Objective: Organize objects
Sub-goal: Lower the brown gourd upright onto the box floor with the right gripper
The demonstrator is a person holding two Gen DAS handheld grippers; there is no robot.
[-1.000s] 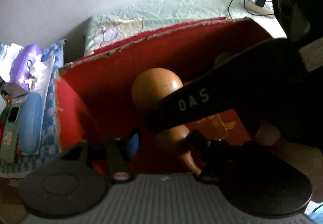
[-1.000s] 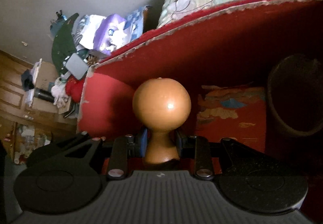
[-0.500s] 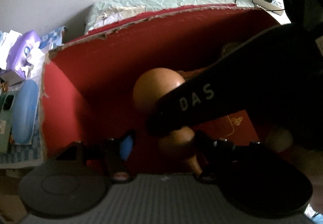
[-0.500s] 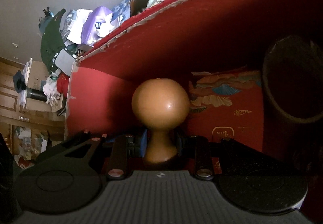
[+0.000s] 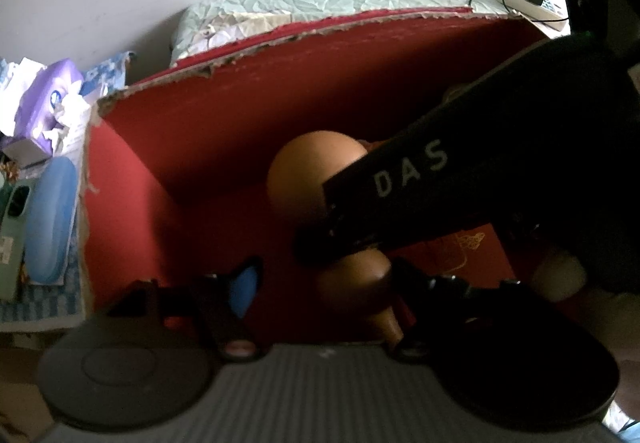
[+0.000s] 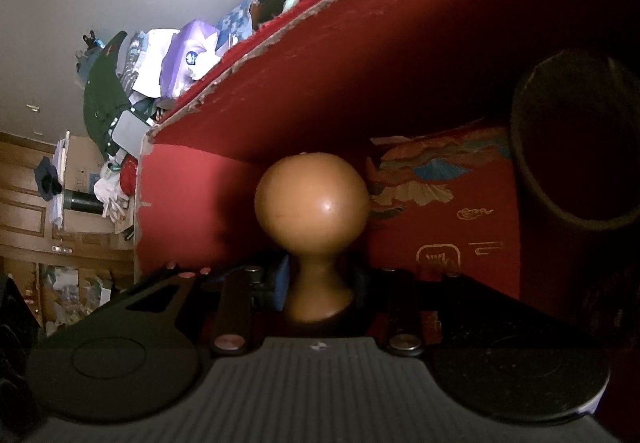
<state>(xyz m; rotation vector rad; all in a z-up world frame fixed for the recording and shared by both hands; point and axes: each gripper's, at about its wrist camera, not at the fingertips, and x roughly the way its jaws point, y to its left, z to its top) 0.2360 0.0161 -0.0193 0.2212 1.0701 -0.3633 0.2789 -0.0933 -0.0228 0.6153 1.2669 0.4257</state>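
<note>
Red cardboard box (image 6: 400, 63), torn top edge, fills both views. Dark cylindrical container (image 6: 576, 163) stands inside at its right, next to a patterned red packet (image 6: 444, 203) on the box floor. Brown gourd (image 6: 312, 203) sits inside the box opening, bulb forward, off the floor. Right gripper (image 6: 318, 283) is closed on the gourd's narrow waist, blue pad touching its left side. Left gripper (image 5: 320, 283) is spread wide, holding nothing; the gourd's smaller bulb lies between its fingers, nearer the right one.
</note>
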